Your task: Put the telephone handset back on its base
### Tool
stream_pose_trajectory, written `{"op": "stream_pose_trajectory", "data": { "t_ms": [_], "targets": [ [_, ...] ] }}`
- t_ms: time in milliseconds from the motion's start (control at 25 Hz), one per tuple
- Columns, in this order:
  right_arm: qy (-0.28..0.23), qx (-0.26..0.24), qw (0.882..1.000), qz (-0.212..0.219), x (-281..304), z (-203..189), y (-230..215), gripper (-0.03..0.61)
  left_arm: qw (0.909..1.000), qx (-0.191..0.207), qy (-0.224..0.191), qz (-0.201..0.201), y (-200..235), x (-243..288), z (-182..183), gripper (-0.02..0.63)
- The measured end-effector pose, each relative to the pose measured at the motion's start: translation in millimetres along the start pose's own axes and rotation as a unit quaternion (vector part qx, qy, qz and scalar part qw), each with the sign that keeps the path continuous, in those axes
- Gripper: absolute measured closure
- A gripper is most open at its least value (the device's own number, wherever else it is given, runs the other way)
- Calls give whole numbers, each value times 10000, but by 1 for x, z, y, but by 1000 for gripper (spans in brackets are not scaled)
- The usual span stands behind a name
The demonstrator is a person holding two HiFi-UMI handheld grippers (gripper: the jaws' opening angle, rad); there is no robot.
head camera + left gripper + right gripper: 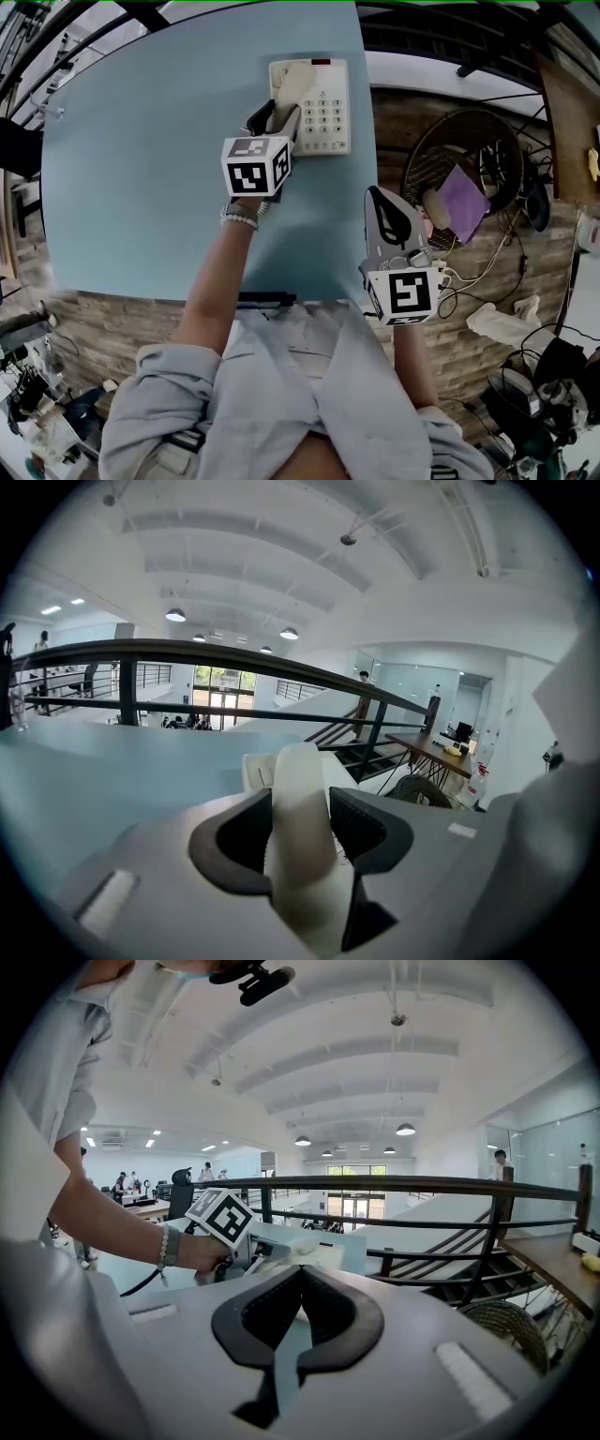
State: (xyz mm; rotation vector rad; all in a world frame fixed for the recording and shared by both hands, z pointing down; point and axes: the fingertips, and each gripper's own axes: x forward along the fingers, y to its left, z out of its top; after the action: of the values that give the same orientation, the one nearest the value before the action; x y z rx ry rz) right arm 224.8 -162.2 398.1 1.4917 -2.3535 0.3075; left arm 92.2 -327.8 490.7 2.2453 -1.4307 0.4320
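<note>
A cream telephone base [323, 103] with a keypad lies at the far right of the pale blue table [141, 178]. My left gripper [275, 114] is shut on the cream handset [292, 89], which it holds over the base's left side. In the left gripper view the handset [302, 841] stands clamped between the dark pads, with the base [251, 768] just beyond. My right gripper [386, 208] hangs off the table's right edge, shut with nothing in it. The right gripper view has its jaws [298, 1274] meeting at the tips, and the base [314, 1249] beyond them.
A round wicker basket [469, 178] with a purple cloth [464, 202] sits on the floor to the right of the table. Cables and clutter lie on the wooden floor at the lower right. A dark railing [187, 653] runs behind the table.
</note>
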Motion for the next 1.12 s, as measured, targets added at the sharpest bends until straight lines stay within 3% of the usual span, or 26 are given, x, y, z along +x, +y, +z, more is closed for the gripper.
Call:
{"op": "stream_pose_trajectory", "data": {
  "t_ms": [360,920,1120],
  "targets": [
    [38,19,10000,38,3,-5,0,572,9983,524,206,176,-4,11,-4,417],
    [52,12,9999,100,4,-5,2,572,9946,804,648,83,-7,19,-7,415],
    [48,5,9999,102,5,-3,3,572,9962,595,619,173,-5,18,-6,405]
  ]
}}
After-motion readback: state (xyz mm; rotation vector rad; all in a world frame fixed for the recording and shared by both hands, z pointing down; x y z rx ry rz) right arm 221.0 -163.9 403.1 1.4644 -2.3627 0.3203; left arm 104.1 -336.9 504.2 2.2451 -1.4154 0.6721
